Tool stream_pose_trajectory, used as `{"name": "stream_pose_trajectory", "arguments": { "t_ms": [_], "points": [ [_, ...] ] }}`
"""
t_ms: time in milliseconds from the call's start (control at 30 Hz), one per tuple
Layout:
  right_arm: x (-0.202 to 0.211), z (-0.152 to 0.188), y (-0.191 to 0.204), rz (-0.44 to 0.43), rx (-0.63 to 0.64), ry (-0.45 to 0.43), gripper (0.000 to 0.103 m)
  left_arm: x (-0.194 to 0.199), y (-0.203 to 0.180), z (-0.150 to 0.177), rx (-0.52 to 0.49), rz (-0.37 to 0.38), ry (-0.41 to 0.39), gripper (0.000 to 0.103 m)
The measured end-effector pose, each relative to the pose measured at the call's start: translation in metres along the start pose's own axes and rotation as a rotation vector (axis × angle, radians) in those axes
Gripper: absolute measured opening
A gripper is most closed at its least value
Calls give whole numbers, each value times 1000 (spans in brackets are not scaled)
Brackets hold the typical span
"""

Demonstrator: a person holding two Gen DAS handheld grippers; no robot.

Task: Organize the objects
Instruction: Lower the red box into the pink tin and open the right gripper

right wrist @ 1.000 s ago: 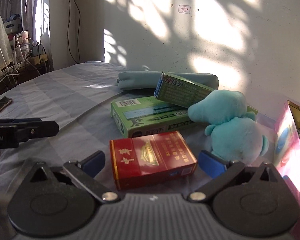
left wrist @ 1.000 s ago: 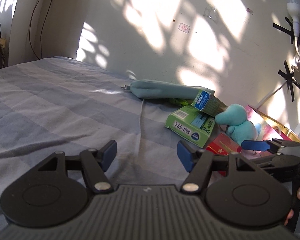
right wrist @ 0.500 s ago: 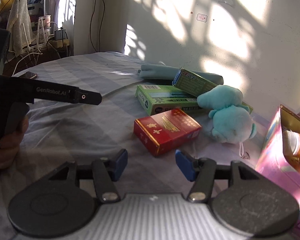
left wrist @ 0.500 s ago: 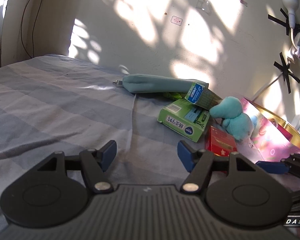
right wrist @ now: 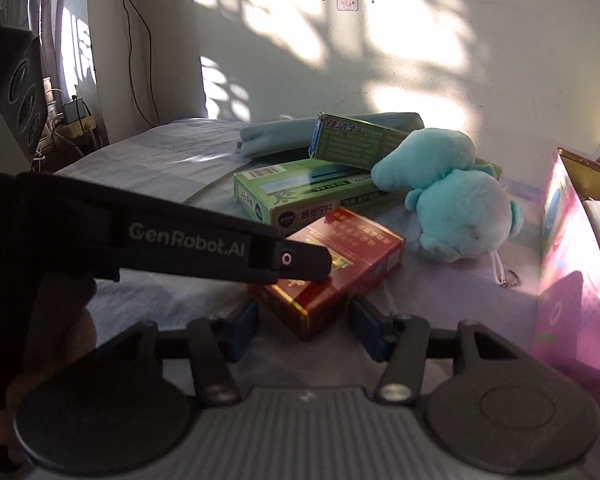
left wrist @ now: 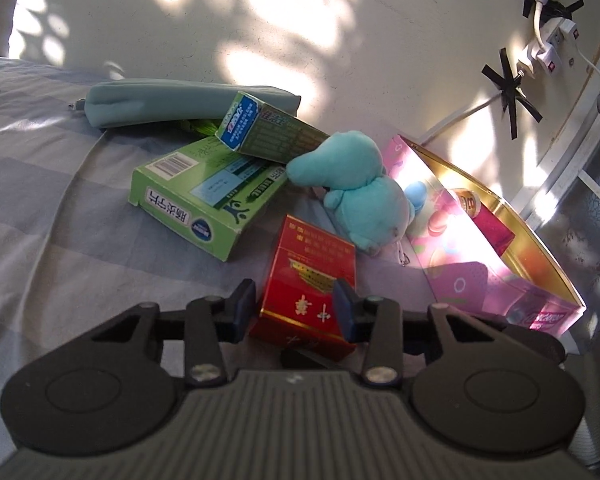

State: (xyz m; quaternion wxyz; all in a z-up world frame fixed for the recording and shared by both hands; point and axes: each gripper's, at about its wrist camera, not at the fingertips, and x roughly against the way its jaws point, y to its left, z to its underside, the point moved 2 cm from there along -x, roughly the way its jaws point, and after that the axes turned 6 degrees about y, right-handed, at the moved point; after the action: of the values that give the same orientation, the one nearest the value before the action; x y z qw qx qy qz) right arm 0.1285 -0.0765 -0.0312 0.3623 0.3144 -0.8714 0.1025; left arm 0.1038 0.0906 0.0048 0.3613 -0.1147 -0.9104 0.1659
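A red box [left wrist: 312, 264] lies on the striped bedsheet [left wrist: 40, 200] in front of a teal plush toy [left wrist: 360, 192]. My left gripper [left wrist: 294, 306] straddles the box's near end; its jaws are closing and both pads touch the box's sides. In the right wrist view, a finger of that left gripper [right wrist: 292, 260] crosses over the red box [right wrist: 360, 248]. My right gripper [right wrist: 306, 328] is closing too. The box's near corner sits between its fingers, and the pads stand clear of it.
A large green box [left wrist: 204, 204] carries a smaller green carton [left wrist: 268, 132], with a grey-green pouch [left wrist: 160, 100] behind by the wall. An open pink box [left wrist: 480, 248] holding items stands right. A power strip [left wrist: 548, 44] hangs on the wall. A hand [right wrist: 60, 340] holds the left gripper.
My left gripper swung right and came up to the red box, its jaws narrowing around it. The right gripper's jaws narrowed from wide, and the left gripper's finger now lies over the box.
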Motion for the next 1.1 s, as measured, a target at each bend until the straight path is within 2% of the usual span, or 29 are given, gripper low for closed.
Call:
{"name": "stream_pose_trajectory", "arguments": {
  "t_ms": [100,200,367,500,733,867,1100],
  "points": [
    [12,7,-1,4,-17,-19,40,12,-6,7,4,24,-8,40],
    [37,19,1,27,-12,-87,40,28,-17,11,25,78,-36,39],
    [88,33,4,200,70,-258,40,46,-65,3,-49,139,-126,39],
    [117,34,-16,313,70,-345,40,37,-109,-11,-139,181,-165,39],
    [137,39,-93,365,-87,-367,40,-12,-173,-23,-221,234,-114,39],
    [138,42,-129,380,-135,-359,41,-36,-205,-26,-270,219,-99,39],
    [131,50,-177,372,-230,-351,41,-72,-238,-28,-330,184,-67,39]
  ]
}}
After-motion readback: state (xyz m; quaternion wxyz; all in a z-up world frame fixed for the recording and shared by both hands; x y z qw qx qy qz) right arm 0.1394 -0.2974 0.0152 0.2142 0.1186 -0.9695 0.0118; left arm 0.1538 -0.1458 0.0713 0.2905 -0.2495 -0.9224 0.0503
